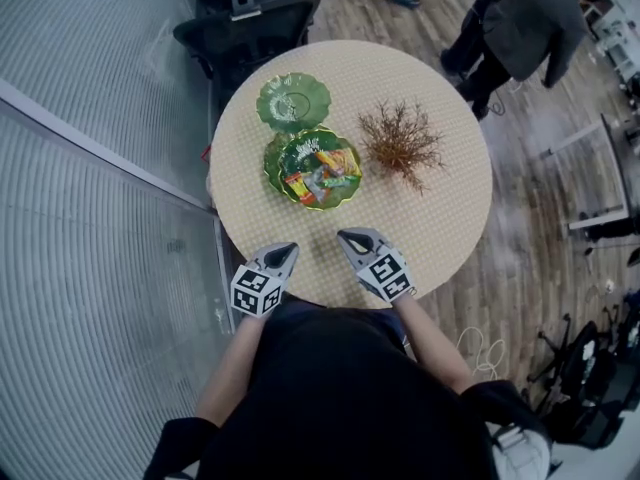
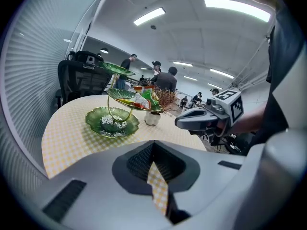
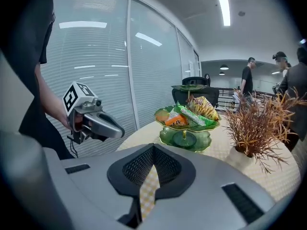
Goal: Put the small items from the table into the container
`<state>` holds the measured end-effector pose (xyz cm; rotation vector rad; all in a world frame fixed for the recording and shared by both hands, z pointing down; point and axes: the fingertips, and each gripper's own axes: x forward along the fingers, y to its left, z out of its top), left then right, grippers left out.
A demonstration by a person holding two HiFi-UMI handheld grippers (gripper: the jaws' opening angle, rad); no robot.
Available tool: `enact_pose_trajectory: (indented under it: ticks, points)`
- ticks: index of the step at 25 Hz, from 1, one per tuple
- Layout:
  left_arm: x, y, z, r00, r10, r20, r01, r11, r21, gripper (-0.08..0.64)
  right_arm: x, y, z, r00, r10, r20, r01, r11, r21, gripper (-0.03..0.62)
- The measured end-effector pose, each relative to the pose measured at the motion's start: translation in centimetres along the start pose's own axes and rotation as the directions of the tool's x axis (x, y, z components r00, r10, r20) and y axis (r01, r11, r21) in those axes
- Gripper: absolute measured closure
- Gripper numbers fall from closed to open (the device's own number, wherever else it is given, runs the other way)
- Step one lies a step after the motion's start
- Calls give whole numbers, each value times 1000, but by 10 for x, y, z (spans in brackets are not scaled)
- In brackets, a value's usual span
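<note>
Yellow-and-white checked cloth is seen covering the round table [image 1: 445, 223], which fills the middle of the head view. A black office chair [image 1: 250, 18] is pushed up against its far edge. On the far left part of the table a green glass tiered stand [image 1: 293, 103] is placed, made up of three scalloped dishes on a gold stem. Just beside it, to the right, a dried brown plant [image 1: 403, 143] is set in a small white pot. The left gripper [image 1: 288, 251] and the right gripper [image 1: 347, 236] are held side by side over the near edge of the table, well apart from the stand and pointed toward it. The jaws of each are pressed together, with nothing gripped between them. The small snack packets [image 1: 320, 173], in orange, green and yellow wrappers, are piled in the stand's middle dish.
</note>
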<state>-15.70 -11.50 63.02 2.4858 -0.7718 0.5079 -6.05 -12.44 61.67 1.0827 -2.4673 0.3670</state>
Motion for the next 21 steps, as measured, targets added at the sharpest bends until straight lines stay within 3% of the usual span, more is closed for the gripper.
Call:
enact_pose_trajectory:
  ticks: [21]
  points:
    - [0, -1, 3, 1000, 3, 4, -3, 1000, 17, 558, -10, -1, -8, 1000, -18, -5, 18, 1000, 10, 567]
